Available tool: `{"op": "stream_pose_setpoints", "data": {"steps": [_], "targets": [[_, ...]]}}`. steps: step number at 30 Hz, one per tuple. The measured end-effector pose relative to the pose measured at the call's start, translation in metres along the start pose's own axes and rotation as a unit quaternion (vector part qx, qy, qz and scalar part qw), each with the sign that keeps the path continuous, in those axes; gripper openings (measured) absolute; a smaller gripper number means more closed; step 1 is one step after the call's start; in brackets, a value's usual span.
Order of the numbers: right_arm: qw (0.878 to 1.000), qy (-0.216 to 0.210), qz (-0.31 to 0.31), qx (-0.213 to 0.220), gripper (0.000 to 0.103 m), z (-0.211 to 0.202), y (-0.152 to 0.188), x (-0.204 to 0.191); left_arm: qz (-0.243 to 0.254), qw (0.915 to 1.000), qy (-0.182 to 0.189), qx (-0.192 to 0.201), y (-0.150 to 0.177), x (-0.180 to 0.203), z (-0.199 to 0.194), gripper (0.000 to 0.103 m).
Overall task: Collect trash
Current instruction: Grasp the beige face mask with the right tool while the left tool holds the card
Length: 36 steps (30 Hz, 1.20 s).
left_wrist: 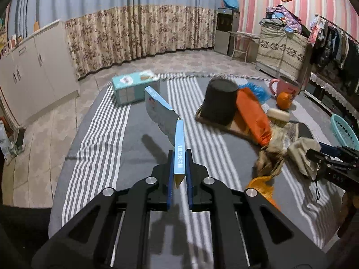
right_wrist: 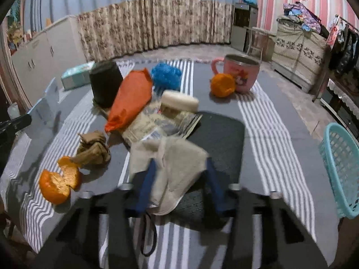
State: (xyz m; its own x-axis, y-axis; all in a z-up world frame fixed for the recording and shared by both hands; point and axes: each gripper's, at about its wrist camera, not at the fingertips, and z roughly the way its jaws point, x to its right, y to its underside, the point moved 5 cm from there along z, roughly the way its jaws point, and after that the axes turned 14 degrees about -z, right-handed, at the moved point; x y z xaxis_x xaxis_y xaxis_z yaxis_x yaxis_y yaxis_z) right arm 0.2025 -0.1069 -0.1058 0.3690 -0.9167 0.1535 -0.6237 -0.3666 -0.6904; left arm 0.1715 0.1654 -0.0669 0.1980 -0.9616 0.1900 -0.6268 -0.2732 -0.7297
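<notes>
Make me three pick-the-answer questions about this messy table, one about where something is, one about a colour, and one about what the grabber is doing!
1. Where is the whole orange?
A. Beside the pink mug
B. In the basket
C. Under the cloth

2. What colour is the basket?
A. Red
B. Light blue-green
C. Black

3. What is the left gripper doing?
A. Standing wide open
B. Squeezing an orange
C. Gripping a flattened blue carton

Answers: 1 A, the orange sits against the mug's side. 2 B, its lattice wall is turquoise. 3 C, the carton's edge is pinched between the fingers.
</notes>
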Motion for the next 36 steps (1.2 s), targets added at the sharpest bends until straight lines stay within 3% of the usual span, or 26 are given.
{"op": "stream_pose_setpoints", "data": {"steps": [2, 3, 9, 13, 14, 15, 17, 24, 30, 33, 36], "targets": [[1.000, -0.013, 0.011, 0.011, 0.016, -0.010, -0.001, 0.011, 0.009, 0.9999, 0.005, 0.008, -0.004, 0.011, -0.005, 0.008], [1.000, -0.013, 0.016, 0.016, 0.008, -0.016, -0.001, 0.020, 0.014, 0.9998, 0.011, 0.012, -0.007, 0.020, -0.009, 0.008], [0.999, 0.019, 0.011, 0.034, 0.008, -0.050, 0.000, 0.075, 0.046, 0.9980, 0.035, 0.028, -0.012, 0.077, -0.016, 0.008], [1.000, 0.015, 0.003, 0.023, 0.010, -0.054, 0.004, 0.086, 0.050, 0.9970, 0.051, 0.028, -0.009, 0.102, -0.017, 0.008], [1.000, 0.007, 0.006, 0.023, 0.019, -0.052, 0.005, 0.082, 0.052, 0.9968, 0.054, 0.028, -0.007, 0.106, -0.017, 0.008], [1.000, 0.005, 0.007, 0.023, 0.047, -0.051, 0.006, 0.080, 0.053, 0.9967, 0.055, 0.028, -0.006, 0.108, -0.017, 0.008], [0.999, 0.014, 0.009, 0.033, 0.079, -0.049, 0.007, 0.070, 0.054, 0.9966, 0.057, 0.027, -0.003, 0.109, -0.019, 0.008], [0.999, -0.018, 0.004, 0.040, 0.078, -0.050, 0.002, 0.030, 0.039, 0.9979, 0.044, 0.028, -0.002, 0.074, -0.027, 0.008], [0.999, -0.040, -0.006, 0.016, 0.076, -0.030, 0.003, -0.007, 0.027, 0.9987, 0.029, 0.033, 0.003, 0.040, -0.032, 0.008], [0.999, -0.048, -0.020, 0.002, 0.067, -0.020, 0.003, -0.025, 0.020, 0.9990, 0.023, 0.032, 0.003, 0.026, -0.032, 0.008], [0.998, -0.058, -0.025, -0.009, 0.066, -0.012, 0.007, -0.037, 0.010, 0.9991, 0.021, 0.034, 0.002, 0.015, -0.033, 0.008]]}}
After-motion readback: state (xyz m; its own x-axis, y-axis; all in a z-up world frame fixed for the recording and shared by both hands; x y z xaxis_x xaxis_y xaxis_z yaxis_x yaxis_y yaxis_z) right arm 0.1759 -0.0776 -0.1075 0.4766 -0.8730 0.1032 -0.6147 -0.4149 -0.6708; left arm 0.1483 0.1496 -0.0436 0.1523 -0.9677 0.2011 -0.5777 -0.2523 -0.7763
